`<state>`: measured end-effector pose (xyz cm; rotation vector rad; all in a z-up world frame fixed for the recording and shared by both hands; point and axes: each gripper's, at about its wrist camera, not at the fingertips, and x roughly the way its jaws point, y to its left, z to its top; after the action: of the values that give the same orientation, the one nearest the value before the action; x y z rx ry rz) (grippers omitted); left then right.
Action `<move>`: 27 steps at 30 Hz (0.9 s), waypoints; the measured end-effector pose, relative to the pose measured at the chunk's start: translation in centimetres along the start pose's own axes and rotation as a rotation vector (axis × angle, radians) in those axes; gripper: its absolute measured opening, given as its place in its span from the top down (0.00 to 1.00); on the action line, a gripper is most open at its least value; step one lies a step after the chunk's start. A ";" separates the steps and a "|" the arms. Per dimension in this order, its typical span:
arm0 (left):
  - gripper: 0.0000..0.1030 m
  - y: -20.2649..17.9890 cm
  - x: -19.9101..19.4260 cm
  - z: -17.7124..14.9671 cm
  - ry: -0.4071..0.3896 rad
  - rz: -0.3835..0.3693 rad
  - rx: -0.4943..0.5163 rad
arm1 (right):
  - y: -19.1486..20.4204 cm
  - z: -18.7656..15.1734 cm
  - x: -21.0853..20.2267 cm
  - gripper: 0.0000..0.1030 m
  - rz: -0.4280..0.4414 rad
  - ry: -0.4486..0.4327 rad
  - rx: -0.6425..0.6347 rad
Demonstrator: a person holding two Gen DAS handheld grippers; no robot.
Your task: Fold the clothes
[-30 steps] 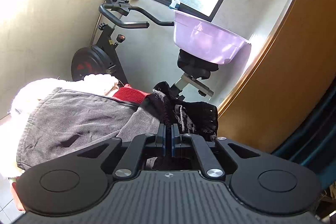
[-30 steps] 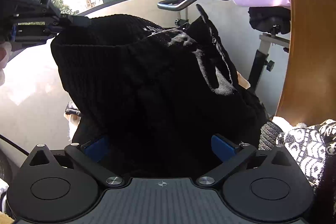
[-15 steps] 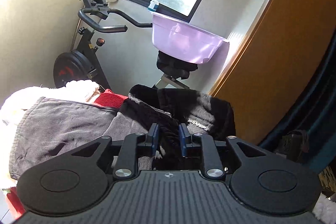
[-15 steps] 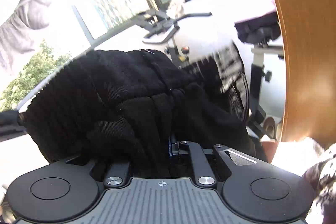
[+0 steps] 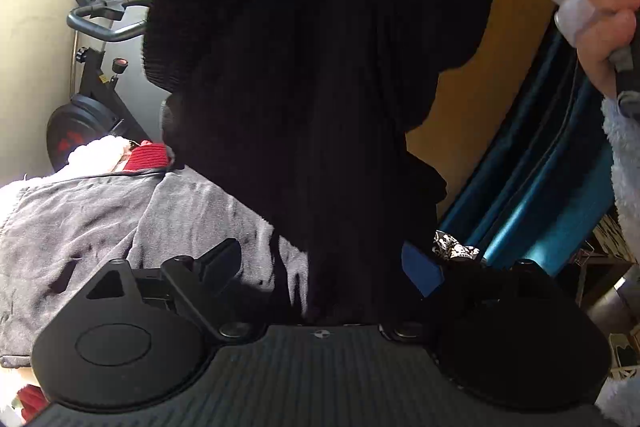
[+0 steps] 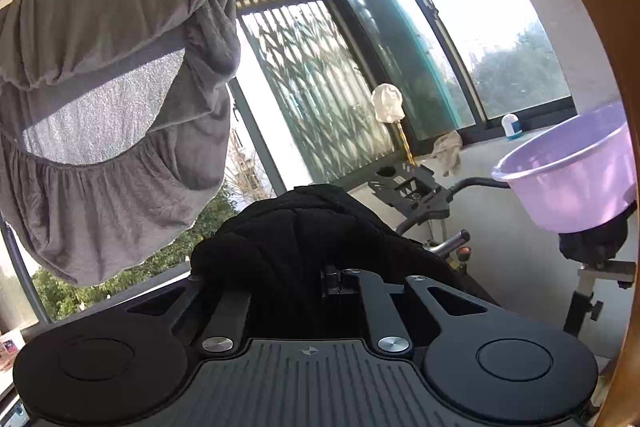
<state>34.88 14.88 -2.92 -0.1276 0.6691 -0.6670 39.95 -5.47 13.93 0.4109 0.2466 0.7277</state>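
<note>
A black knit garment (image 5: 320, 67) hangs down in front of the left wrist view, held up from above by the other hand (image 5: 600, 7). My left gripper (image 5: 328, 267) is open, its jaws wide apart on either side of the hanging cloth. In the right wrist view, my right gripper (image 6: 324, 279) is shut on the same black knit garment (image 6: 312, 227), which bunches over its fingers and hides the left one. The right gripper is raised high and looks towards the windows.
A grey garment (image 5: 100, 219) lies on a pile with white fleece (image 5: 96, 151) and a red item (image 5: 148, 157). An exercise bike (image 5: 92, 75) stands behind, carrying a purple basin (image 6: 572, 179). A grey cloth (image 6: 112, 107) hangs overhead. A wooden panel (image 5: 480, 87) and teal fabric (image 5: 540, 179) are at the right.
My left gripper has let go of the black garment and opened wide. My right gripper has lifted the garment high, so it now hangs in front of the left camera.
</note>
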 end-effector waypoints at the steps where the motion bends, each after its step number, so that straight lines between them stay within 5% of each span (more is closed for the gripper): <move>1: 0.09 -0.4 0.6 0.0 0.012 -0.017 0.021 | 0.9 0.9 0.0 0.90 0.012 -0.011 -0.004; 4: 0.08 -1.2 3.0 -0.5 0.075 -0.042 0.083 | 3.0 3.6 0.2 0.90 0.024 -0.048 -0.032; 7: 0.14 -0.6 4.5 -1.9 0.129 0.041 0.103 | 3.4 4.5 0.0 0.90 -0.007 -0.078 -0.052; 12: 0.71 3.9 3.5 -4.5 0.219 0.086 -0.025 | 0.6 4.2 -0.6 0.90 -0.105 -0.102 -0.009; 13: 0.95 4.9 3.0 -5.0 0.218 0.117 -0.041 | -0.8 3.8 -0.9 0.90 -0.128 -0.105 0.030; 19: 0.96 9.2 -4.6 -2.1 -0.071 0.282 -0.190 | -7.8 0.9 -2.7 0.90 -0.285 -0.099 0.176; 23: 0.96 8.1 -11.3 2.8 -0.364 0.355 -0.117 | -10.6 -1.7 -3.6 0.90 -0.358 -0.044 0.217; 27: 0.96 5.7 -17.4 7.2 -0.639 0.300 -0.027 | -11.7 -4.8 -3.6 0.90 -0.356 0.033 0.245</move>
<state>32.07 29.30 10.20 -0.2466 0.0749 -0.2959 42.51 -14.48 4.77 0.5709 0.4301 0.3547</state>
